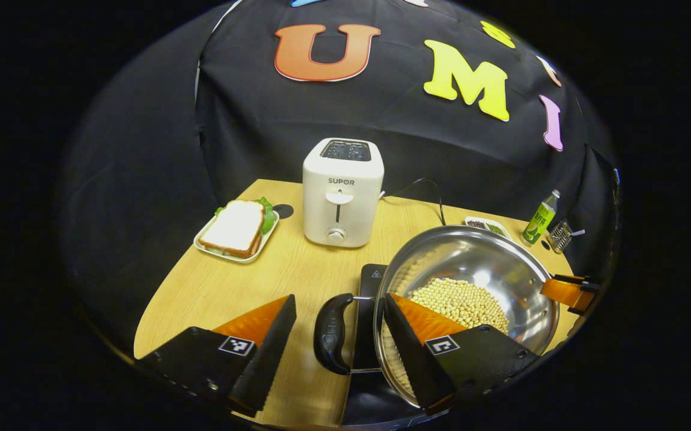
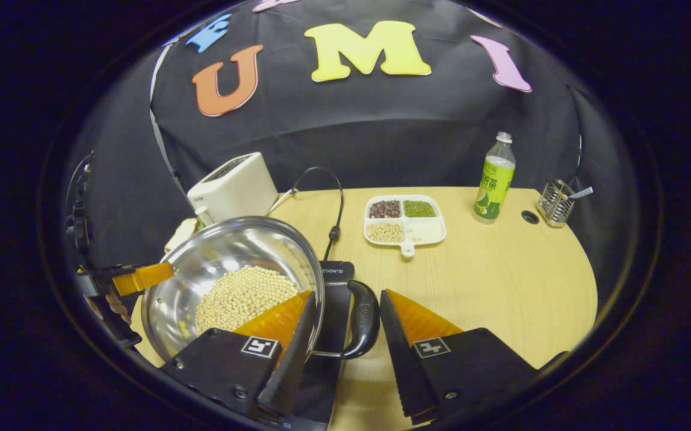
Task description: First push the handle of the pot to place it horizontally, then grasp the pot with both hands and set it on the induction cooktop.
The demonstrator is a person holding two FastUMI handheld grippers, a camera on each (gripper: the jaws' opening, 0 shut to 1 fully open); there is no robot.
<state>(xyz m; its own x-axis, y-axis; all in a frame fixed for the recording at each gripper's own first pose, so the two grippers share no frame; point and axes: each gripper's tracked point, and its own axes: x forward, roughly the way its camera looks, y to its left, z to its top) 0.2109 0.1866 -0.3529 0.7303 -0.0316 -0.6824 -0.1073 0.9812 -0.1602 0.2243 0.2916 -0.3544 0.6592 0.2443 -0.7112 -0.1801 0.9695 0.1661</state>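
On the wooden table point(image 1: 297, 275) in the left gripper view, a steel pot point(image 1: 471, 257) holding soybeans point(image 1: 462, 302) sits over a black induction cooktop point(image 1: 372, 281), whose edge shows beside and beneath it. The pot's black side handle point(image 1: 332, 332) lies between the two fingers of the left gripper point(image 1: 339, 332), which stand wide apart, neither one touching the handle. Across the pot, the other gripper's finger point(image 1: 564, 292) shows at the far rim. Farther back stand a white toaster point(image 1: 342, 191) and, to its left, a sandwich point(image 1: 236, 228) on a small white tray point(image 1: 209, 246). A green-labelled bottle point(image 1: 541, 218) and a wire utensil holder point(image 1: 560, 235) stand at the far right edge, with a divided dish point(image 1: 488, 224) just behind the pot.

From the right gripper view, the same pot point(image 2: 232, 263) with its soybeans point(image 2: 244, 296) sits at the left on the cooktop point(image 2: 338, 284). Its other black handle point(image 2: 362, 320) lies between the fingers of the right gripper point(image 2: 345, 326), which are spread wide, the handle free of both. The left gripper's finger point(image 2: 142, 277) shows at the pot's far rim. Behind are the toaster point(image 2: 235, 187), a black power cord point(image 2: 333, 203), the divided dish point(image 2: 404, 220) of beans and grains, the bottle point(image 2: 494, 179) and the utensil holder point(image 2: 555, 202)
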